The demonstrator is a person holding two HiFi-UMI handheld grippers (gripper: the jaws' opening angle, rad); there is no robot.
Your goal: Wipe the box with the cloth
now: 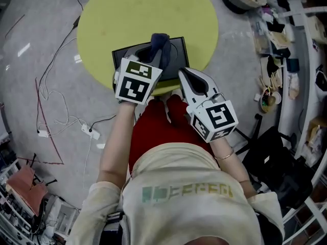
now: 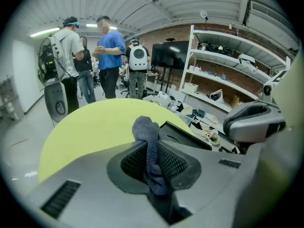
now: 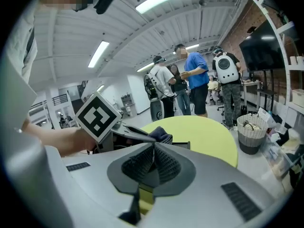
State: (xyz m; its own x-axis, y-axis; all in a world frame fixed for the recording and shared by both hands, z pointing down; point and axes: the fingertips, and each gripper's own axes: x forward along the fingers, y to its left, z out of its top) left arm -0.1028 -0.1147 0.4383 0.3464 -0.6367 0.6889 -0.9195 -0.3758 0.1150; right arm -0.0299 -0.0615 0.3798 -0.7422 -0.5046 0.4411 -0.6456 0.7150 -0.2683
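Cloth [image 2: 144, 127] is pinched tight in the left hand-held gripper [image 2: 153, 161], bunched up ready to rub the box [image 1: 180, 55] at the near edge of the worktop [image 1: 127, 14]. Right hand-held gripper [image 3: 152, 163] is closed and empty, just beside the box.

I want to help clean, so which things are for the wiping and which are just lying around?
For the job: cloth, held by the left gripper; black box; yellow table under it.
Just lying about: floor cables, power strip, basket, shelves.
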